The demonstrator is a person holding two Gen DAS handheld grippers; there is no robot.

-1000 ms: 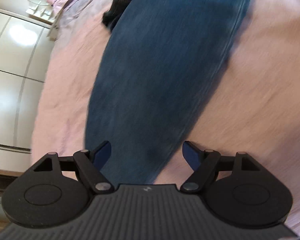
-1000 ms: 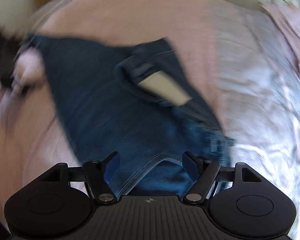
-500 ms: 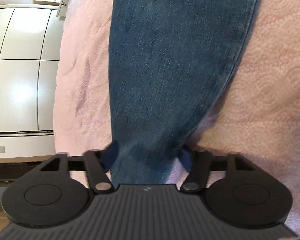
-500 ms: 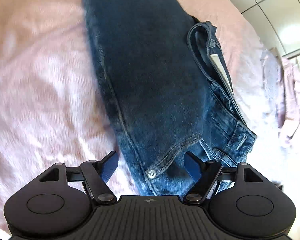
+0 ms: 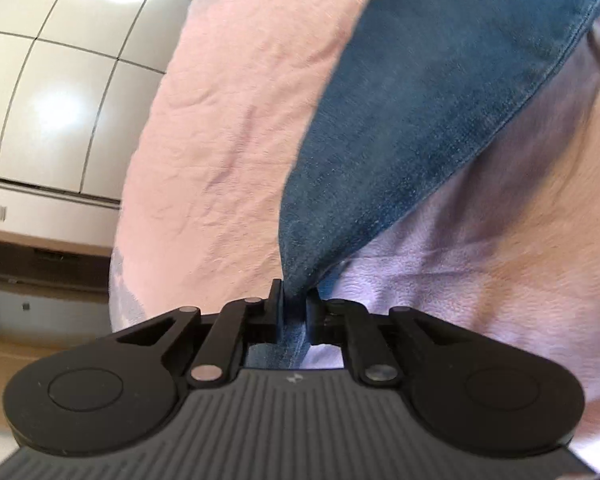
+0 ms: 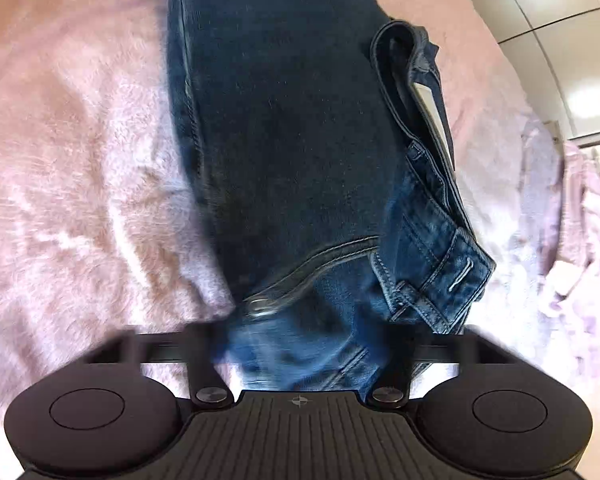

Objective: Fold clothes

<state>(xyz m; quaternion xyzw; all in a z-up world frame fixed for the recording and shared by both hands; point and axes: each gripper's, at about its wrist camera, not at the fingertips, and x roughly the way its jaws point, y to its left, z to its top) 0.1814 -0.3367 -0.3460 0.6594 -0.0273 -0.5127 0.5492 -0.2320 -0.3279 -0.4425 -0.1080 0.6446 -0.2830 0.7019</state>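
Jaws of both grippers (image 5: 293, 307) (image 6: 304, 340) closing onto jeans (image 6: 284, 128).

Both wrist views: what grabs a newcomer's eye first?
The dark blue jeans stretched across a fuzzy pink blanket fill both views. In the left wrist view the left gripper has its jaws clamped on a narrow end of the denim; in the right wrist view the right gripper, blurred, has just been closing on the waistband corner near the rivet. A pale label shows inside the open waistband, upper right.
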